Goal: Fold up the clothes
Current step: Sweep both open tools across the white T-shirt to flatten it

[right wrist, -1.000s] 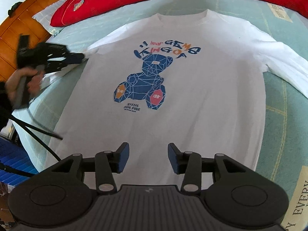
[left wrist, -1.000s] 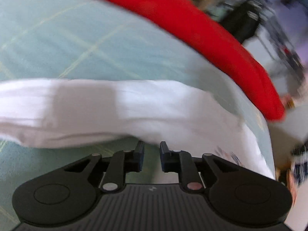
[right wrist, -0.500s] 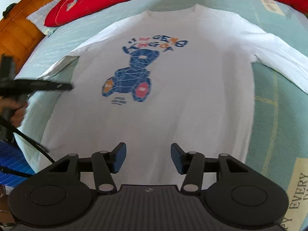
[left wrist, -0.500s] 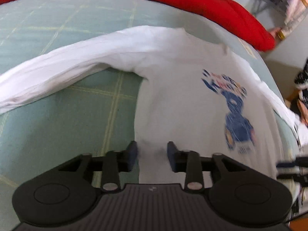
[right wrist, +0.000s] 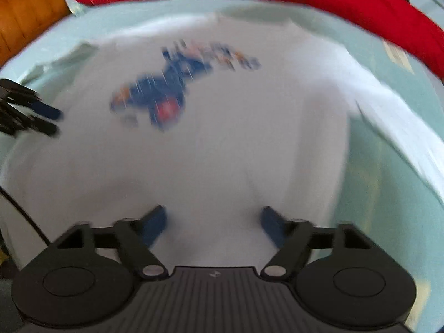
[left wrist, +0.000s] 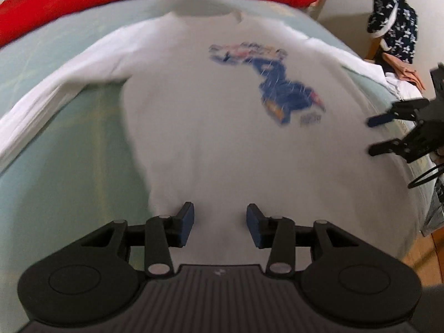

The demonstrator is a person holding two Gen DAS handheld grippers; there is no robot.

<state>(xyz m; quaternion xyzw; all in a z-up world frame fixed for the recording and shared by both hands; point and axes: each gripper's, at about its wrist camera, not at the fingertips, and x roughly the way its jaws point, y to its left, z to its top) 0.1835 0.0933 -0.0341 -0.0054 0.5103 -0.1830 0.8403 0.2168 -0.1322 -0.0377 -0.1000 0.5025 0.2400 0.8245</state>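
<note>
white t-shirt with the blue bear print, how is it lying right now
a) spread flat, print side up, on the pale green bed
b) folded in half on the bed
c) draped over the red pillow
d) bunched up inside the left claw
a, the white t-shirt lies spread out on the pale green bed with its blue bear print facing up, and both sleeves are out to the sides.
</note>
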